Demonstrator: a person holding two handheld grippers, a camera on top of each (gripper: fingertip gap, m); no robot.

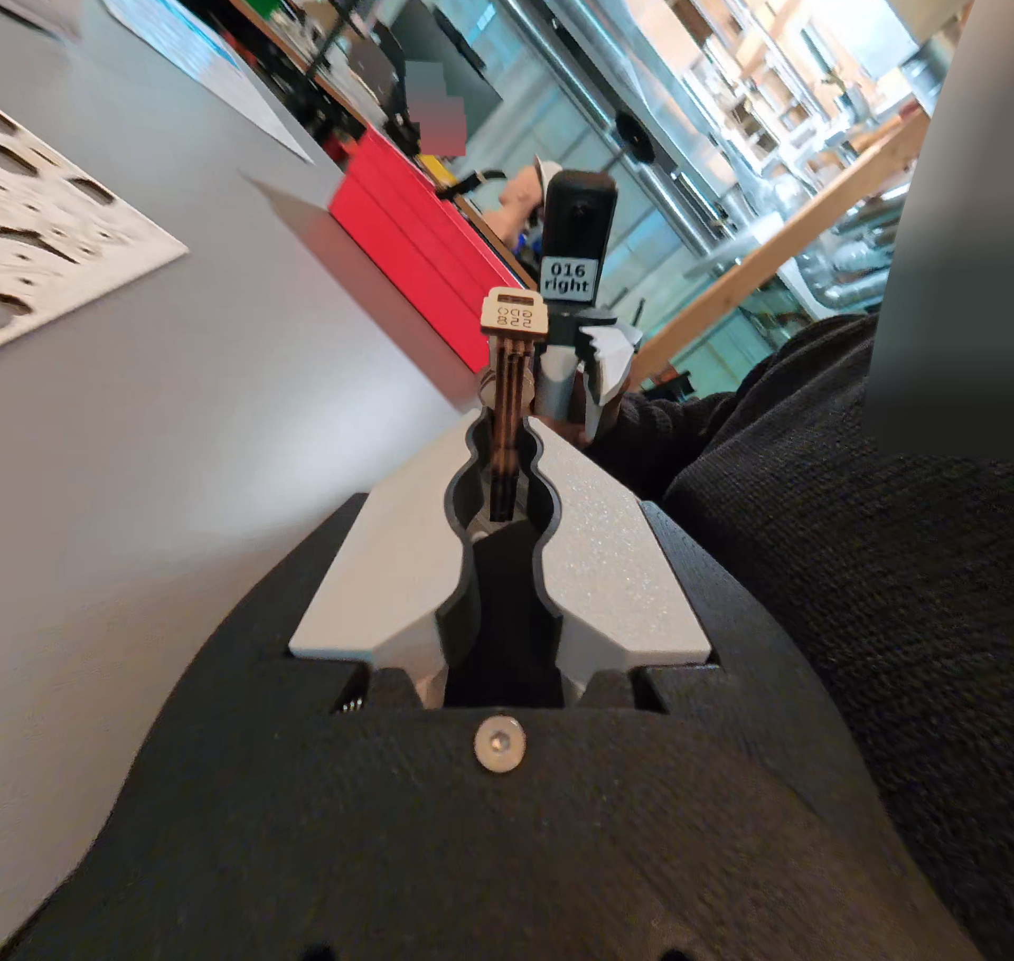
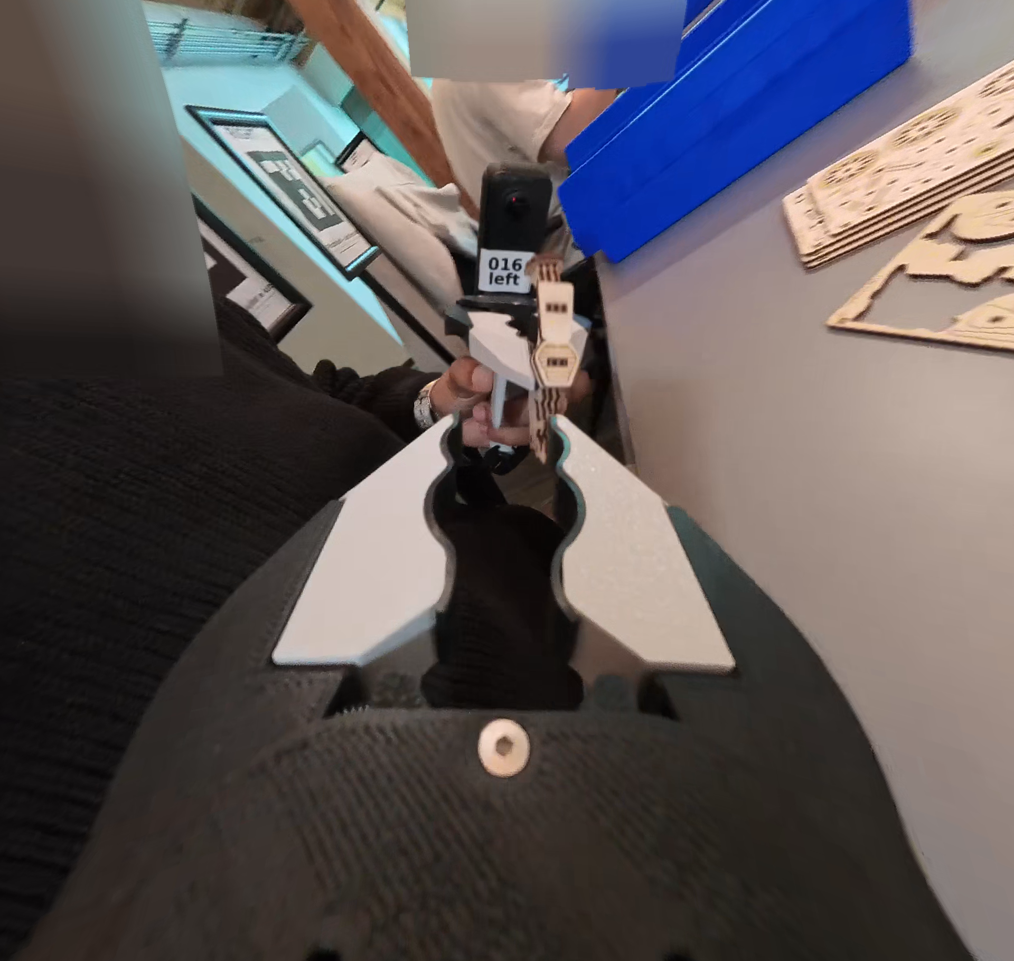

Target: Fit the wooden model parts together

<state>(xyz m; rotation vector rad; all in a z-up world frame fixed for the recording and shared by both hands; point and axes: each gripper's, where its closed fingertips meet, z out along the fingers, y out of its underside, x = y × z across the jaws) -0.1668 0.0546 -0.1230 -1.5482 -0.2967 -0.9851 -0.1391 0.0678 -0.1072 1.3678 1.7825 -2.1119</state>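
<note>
A layered wooden model part with a flat engraved cap stands between my left gripper's grey fingers, which are shut on it above the grey table. In the right wrist view the same part shows a hexagonal plate and a wavy lower end, held in the left gripper facing me. My right gripper is open, with nothing held. Its right fingertip lies just beside the part's lower end. The right gripper also shows in the left wrist view, just right of the part.
A red box and a cut-out wooden sheet lie on the table. A blue bin, a stack of wooden sheets and an emptied sheet frame lie to the right. A black sleeve fills one side. Across from one pair of fingers to the other is roughly 4 cm.
</note>
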